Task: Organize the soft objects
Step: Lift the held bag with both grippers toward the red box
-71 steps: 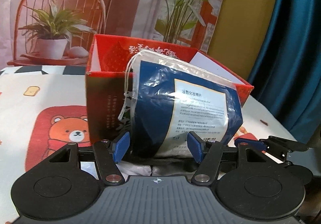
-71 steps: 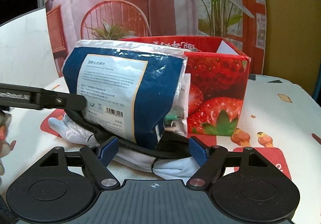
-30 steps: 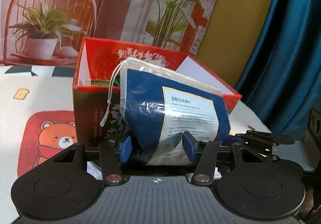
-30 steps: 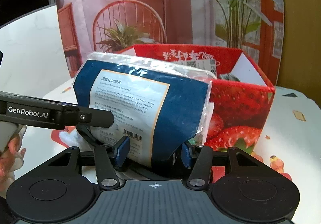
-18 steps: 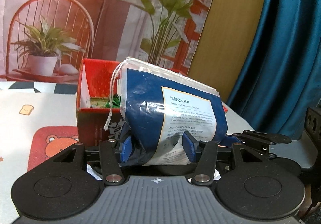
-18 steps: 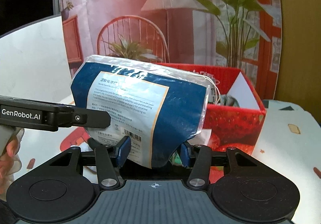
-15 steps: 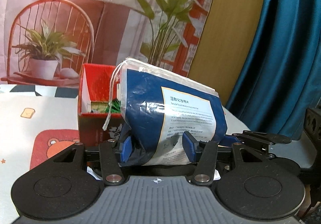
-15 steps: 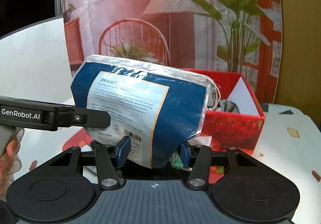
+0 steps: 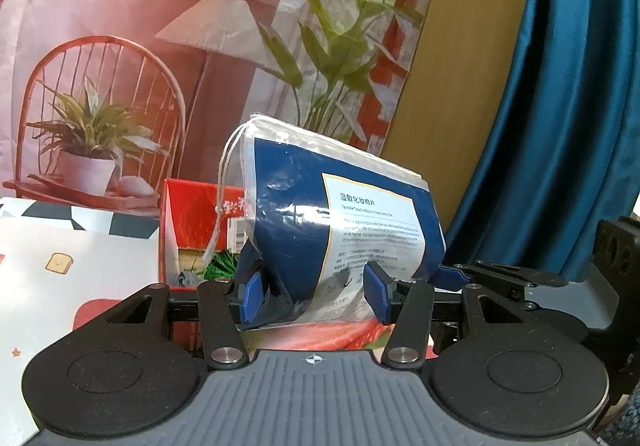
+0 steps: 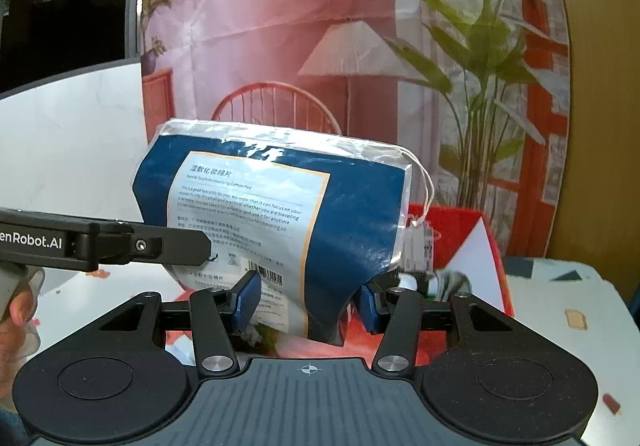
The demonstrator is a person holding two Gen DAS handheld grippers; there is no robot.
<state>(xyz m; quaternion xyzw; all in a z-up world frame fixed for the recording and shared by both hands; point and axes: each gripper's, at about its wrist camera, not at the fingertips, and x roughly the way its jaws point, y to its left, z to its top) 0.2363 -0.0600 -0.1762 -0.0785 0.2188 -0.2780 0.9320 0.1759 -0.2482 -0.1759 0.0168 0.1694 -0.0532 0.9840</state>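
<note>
Both my left tongs (image 9: pixel 314 296) and right tongs (image 10: pixel 306 300) are clenched on the one soft blue plastic pack of cotton pads (image 9: pixel 340 222), held in the air above the one red strawberry-printed cardboard box (image 9: pixel 192 218). My assessment: uneven pull could slip or tear the pouch, or its dangling drawstring could snag the rim.

Looks like a staged home-style data-collection setup, not a real room: printed backdrop (image 9: pixel 168 58) w/ chair, lamp & plants, creased; cartoon tablecloth (image 9: pixel 72 258) w/ toast & bear prints; teal curtain (image 9: pixel 560 106); dark window (image 10: pixel 60 6) at left.
</note>
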